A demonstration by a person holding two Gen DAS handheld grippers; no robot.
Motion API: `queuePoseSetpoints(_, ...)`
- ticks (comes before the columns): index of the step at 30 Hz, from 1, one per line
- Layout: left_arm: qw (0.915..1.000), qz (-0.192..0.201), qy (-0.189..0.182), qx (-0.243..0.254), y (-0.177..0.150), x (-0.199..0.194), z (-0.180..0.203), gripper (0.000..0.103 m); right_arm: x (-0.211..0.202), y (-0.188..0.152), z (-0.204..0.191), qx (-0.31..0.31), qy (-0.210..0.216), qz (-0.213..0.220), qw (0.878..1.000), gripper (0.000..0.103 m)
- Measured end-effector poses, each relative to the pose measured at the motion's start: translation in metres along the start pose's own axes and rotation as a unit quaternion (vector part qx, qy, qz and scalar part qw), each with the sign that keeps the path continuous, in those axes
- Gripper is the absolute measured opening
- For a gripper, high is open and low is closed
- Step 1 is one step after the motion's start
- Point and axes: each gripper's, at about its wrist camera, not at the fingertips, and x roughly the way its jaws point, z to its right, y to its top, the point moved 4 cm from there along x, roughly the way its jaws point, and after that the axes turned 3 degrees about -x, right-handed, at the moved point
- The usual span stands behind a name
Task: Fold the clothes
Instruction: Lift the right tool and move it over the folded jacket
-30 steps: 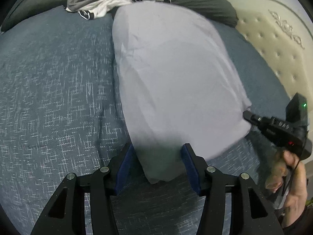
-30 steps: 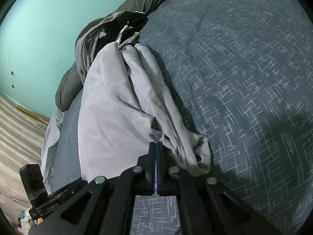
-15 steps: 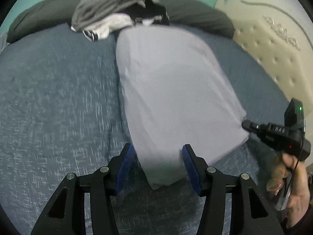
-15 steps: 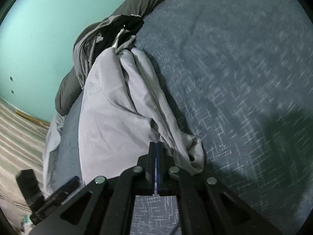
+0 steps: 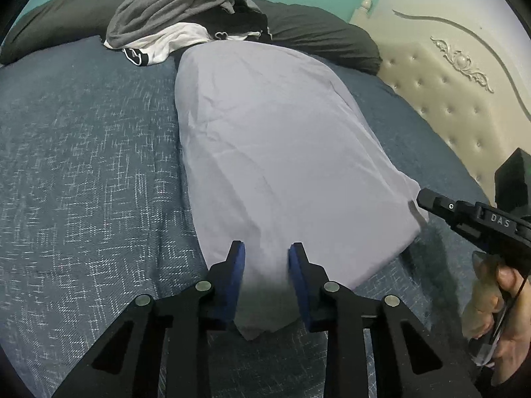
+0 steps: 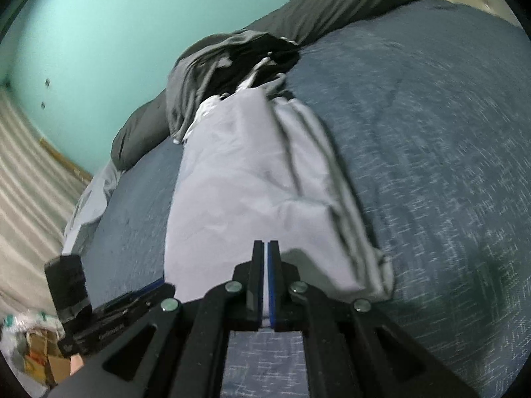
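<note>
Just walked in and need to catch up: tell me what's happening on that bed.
A person is folding a light grey garment laid out on the blue bedspread. The right hand-held gripper is shut on the garment's near edge. The left hand-held gripper straddles the other near corner, its jaws closing, pads not yet pressing the cloth. A pile of unfolded clothes waits at the far side of the bed.

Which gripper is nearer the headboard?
Right. The right gripper pinches the lilac garment's corner on the side toward the headboard; the left gripper, closing around its near edge, sits farther away.
</note>
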Motion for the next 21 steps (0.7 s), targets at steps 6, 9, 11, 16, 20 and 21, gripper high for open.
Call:
queuePoseSetpoints(6,0.9999,-0.011,-0.007,0.011,0.003,0.003,-0.001,0.030,0.044,0.051,-0.052,-0.108,-0.011,-0.044,0.993,0.001)
queuePoseSetpoints(9,0.9998,-0.013,-0.012,0.007,0.003,0.004,-0.002,0.030,0.082,0.093,-0.073,-0.146,-0.019,-0.073,0.986,0.001)
queuePoseSetpoints(11,0.9998,-0.015,-0.013,0.002,0.001,0.003,-0.003,0.030,0.106,0.109,-0.081,-0.163,-0.028,-0.096,0.982,0.001)
queuePoseSetpoints(16,0.9995,-0.024,-0.019,-0.010,0.004,0.005,-0.004,0.030,0.166,0.109,-0.061,-0.190,-0.102,-0.176,0.960,0.001)
queuePoseSetpoints(20,0.9992,-0.030,-0.025,-0.011,0.011,0.005,-0.002,0.029,0.190,0.095,-0.022,-0.156,-0.118,-0.199,0.960,0.000)
queuePoseSetpoints(21,0.9991,-0.031,-0.026,-0.009,0.013,0.004,-0.001,0.028,0.193,0.092,-0.017,-0.150,-0.114,-0.199,0.962,0.000)
